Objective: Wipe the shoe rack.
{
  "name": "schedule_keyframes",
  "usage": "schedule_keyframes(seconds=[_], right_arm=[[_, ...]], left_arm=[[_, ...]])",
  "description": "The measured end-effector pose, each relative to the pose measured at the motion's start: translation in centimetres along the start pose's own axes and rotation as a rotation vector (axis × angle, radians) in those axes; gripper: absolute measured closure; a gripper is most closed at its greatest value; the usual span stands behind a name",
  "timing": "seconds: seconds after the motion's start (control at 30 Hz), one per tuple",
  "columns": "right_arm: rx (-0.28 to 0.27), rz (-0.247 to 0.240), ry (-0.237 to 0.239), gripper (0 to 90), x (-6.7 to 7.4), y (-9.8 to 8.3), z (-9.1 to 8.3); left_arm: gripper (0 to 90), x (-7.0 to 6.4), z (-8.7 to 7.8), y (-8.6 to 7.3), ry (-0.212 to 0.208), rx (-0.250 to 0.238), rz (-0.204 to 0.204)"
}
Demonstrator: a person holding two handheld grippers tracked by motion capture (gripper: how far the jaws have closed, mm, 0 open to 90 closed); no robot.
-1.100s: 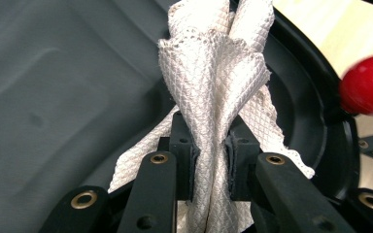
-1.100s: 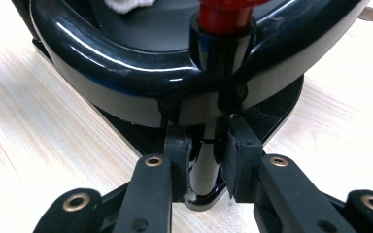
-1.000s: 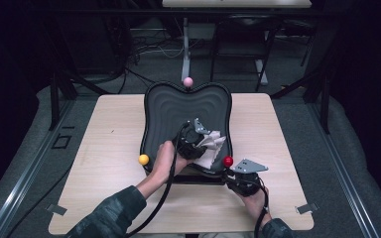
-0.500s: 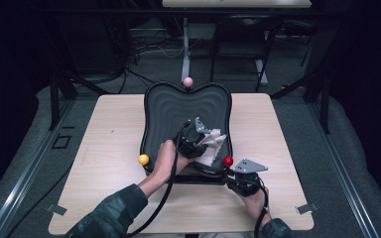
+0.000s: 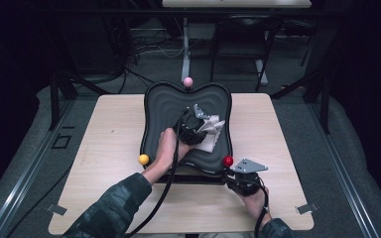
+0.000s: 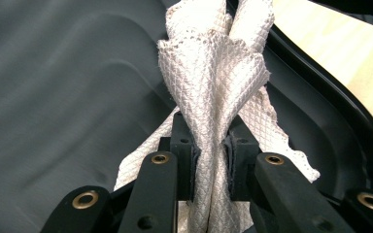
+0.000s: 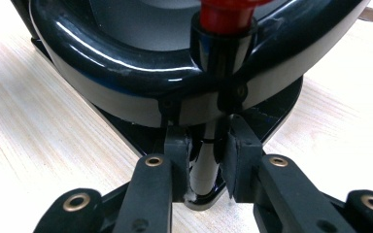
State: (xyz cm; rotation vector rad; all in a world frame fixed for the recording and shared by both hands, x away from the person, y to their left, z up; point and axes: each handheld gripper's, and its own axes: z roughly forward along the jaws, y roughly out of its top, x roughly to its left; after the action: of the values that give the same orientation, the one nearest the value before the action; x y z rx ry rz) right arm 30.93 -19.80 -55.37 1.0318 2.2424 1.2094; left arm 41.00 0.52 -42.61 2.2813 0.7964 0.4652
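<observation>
Left gripper is clamped on a bunched white mesh cloth, lifted over the right half of the black wavy tray. Right gripper pinches the post under the red knob at the tray's near right corner. Judgement: hold the post firm and wipe with even pressure.
</observation>
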Motion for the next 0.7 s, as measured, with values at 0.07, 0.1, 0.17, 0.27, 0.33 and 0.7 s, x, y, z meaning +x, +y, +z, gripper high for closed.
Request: schedule_keyframes(seconds=[0.07, 0.1, 0.17, 0.27, 0.33, 0.7], right_arm=[[0.001, 0.001, -0.001, 74.7, 0.0, 0.0, 0.0], [0.002, 0.000, 0.000, 74.6, 0.0, 0.0, 0.0], [-0.001, 0.001, 0.001, 74.6, 0.0, 0.0, 0.0], [-0.001, -0.001, 0.001, 74.6, 0.0, 0.0, 0.0], [0.002, -0.002, 0.001, 74.6, 0.0, 0.0, 0.0], [0.000, -0.005, 0.001, 74.5, -0.1, 0.0, 0.0]], left_arm=[[77.9, 0.4, 0.1, 0.4, 0.008, -0.005, -0.009], [77.9, 0.6, 0.1, 0.6, 0.011, -0.008, -0.011], [77.8, 0.9, 0.2, 1.0, 0.014, -0.010, -0.018], [77.7, 1.1, 0.5, 1.7, 0.025, -0.012, -0.013], [77.6, 1.2, 0.6, 2.1, 0.032, -0.014, -0.014], [76.8, 2.3, 1.5, 5.0, 0.079, -0.016, -0.035]])
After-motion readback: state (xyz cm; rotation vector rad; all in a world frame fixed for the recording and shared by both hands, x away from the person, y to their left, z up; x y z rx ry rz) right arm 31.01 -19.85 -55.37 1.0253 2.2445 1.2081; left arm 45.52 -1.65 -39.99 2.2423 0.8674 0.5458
